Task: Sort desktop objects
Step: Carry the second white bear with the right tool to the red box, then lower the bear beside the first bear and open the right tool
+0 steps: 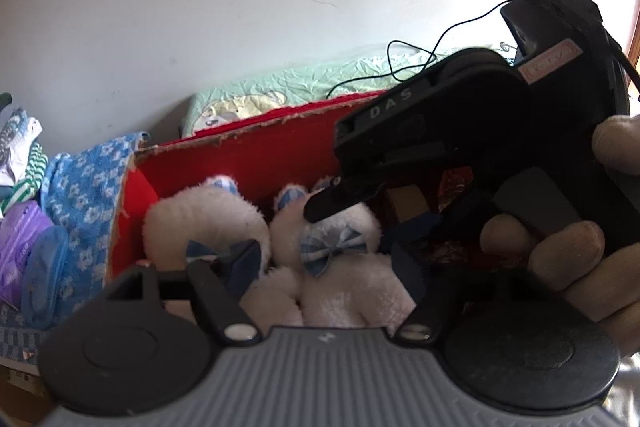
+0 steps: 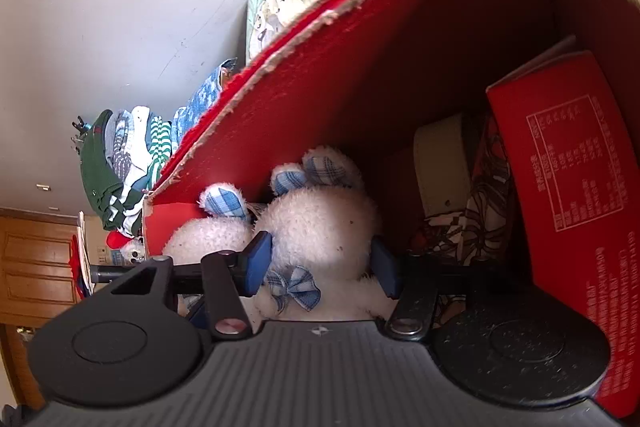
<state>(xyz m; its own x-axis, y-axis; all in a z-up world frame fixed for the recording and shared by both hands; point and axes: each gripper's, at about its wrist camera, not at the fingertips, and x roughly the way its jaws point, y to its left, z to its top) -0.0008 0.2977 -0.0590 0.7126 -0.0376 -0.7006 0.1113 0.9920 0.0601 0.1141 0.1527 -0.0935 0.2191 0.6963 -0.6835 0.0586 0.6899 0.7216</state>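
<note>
Two white plush toys with blue checked ears and bows lie inside a red cardboard box. In the left wrist view my left gripper is open and straddles the right-hand plush; the other plush lies just left of its left finger. A person's hand holds the other tool, whose dark finger rests over that plush's head. In the right wrist view my right gripper is open, its blue pads on either side of the round plush head without squeezing it. The second plush sits to the left.
The box's right end holds a red printed carton, a cream object and a patterned packet. Left of the box are a blue flowered towel, a purple pack and piled clothes. Green bedding and a black cable lie behind.
</note>
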